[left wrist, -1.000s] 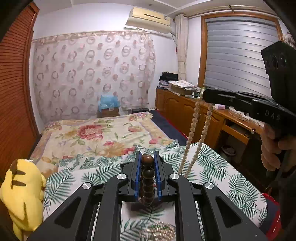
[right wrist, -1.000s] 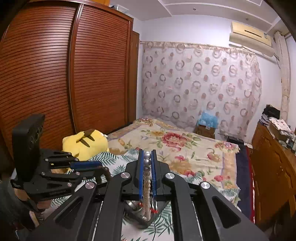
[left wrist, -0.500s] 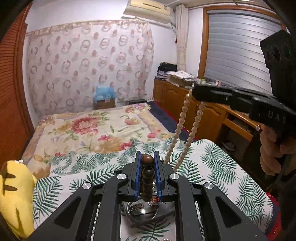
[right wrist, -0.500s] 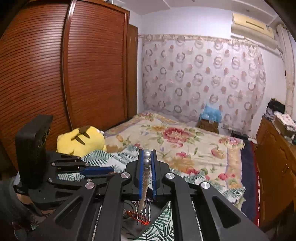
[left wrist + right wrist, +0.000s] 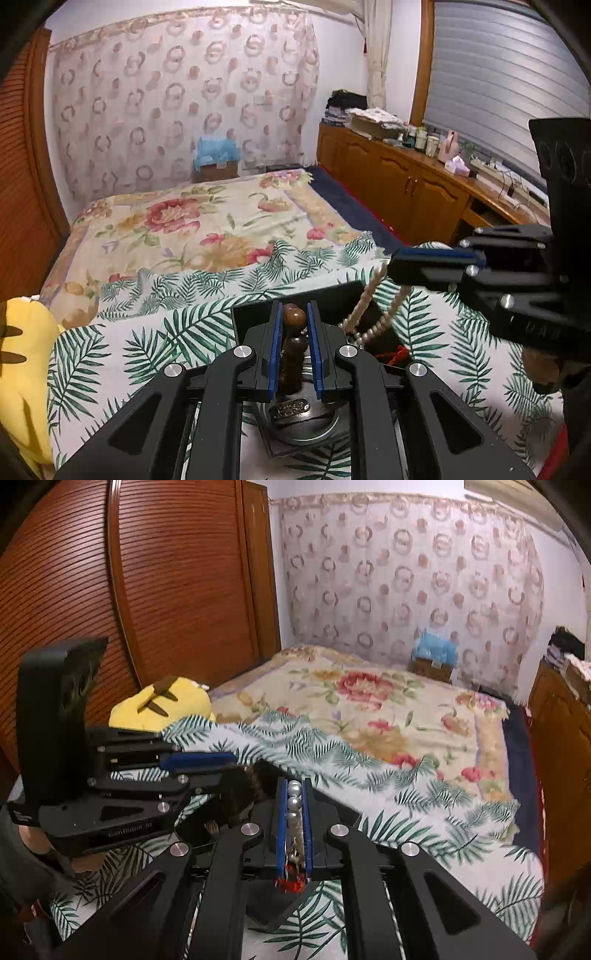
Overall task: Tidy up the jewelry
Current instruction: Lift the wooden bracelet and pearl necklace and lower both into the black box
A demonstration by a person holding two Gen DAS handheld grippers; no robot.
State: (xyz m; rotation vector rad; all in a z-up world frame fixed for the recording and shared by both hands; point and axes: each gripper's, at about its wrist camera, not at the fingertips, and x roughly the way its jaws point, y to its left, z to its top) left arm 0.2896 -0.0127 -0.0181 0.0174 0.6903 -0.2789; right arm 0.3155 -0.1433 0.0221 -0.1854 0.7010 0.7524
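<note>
The setting was a lived-in home bedroom, with a bed [image 5: 207, 229] spread with a floral quilt and a palm-leaf cloth [image 5: 147, 332] filling most of the room. A slatted wooden wardrobe [image 5: 129, 609] stood along one wall beside a yellow plush toy [image 5: 166, 701], while a ring-patterned curtain [image 5: 177, 99] hung behind the bed. Along the other wall, low wooden cabinets [image 5: 399, 184] carried folded clothes, bottles and tissues beneath a window with closed shutters [image 5: 498, 81].
</note>
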